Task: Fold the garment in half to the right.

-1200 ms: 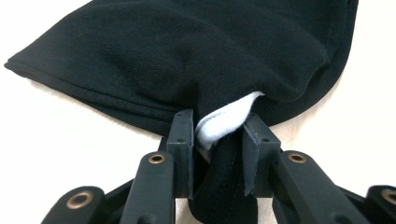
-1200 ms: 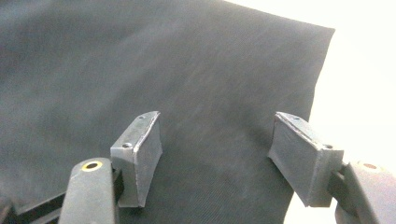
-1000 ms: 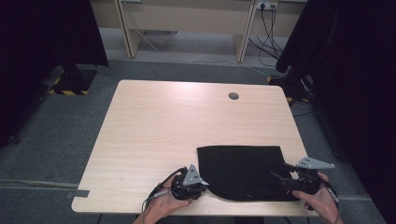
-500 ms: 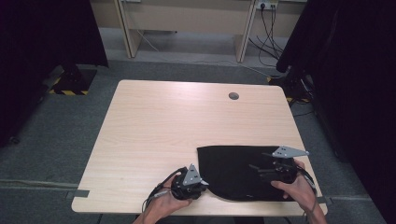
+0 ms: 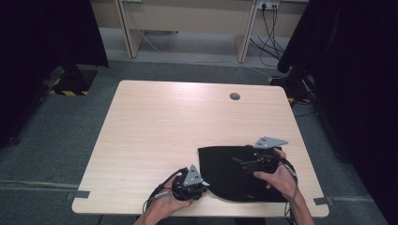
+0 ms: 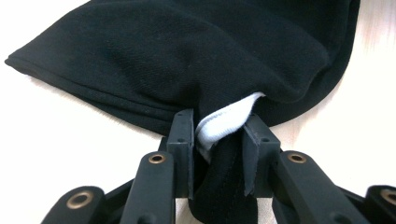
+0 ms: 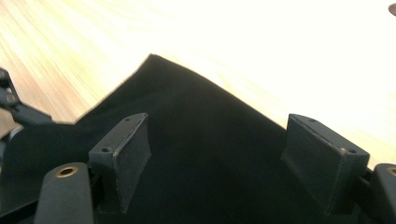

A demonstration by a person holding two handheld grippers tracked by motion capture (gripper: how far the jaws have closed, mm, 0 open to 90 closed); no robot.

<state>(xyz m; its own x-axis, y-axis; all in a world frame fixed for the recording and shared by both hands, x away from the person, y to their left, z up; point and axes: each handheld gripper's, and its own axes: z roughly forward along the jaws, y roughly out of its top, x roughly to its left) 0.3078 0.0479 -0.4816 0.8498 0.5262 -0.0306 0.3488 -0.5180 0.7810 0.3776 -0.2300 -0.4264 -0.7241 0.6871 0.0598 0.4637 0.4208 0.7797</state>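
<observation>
A black cloth [image 5: 225,176] lies flat on the near right part of the wooden table [image 5: 164,126]. My left gripper [image 5: 205,187] sits at the cloth's near left corner, shut on a bunched fold of it. In the left gripper view the pads pinch black fabric [image 6: 187,56] and a white label [image 6: 224,123] at my left gripper [image 6: 217,133]. My right gripper [image 5: 238,162] hovers over the cloth's far right part, pointing left. Its jaws have just been opening and stand wide at my right gripper [image 7: 217,140], above the black cloth [image 7: 210,154], with nothing between them.
A round cable hole [image 5: 234,96] lies near the table's far edge. Black curtains [image 5: 42,37] hang at both sides. A desk frame and cables [image 5: 270,23] stand behind the table. The left gripper [image 7: 14,107] shows at the left edge of the right gripper view.
My right gripper has moved left from the cloth's right edge to above the cloth, rising slightly, and its jaws stand wider. The left gripper has kept its grip in place.
</observation>
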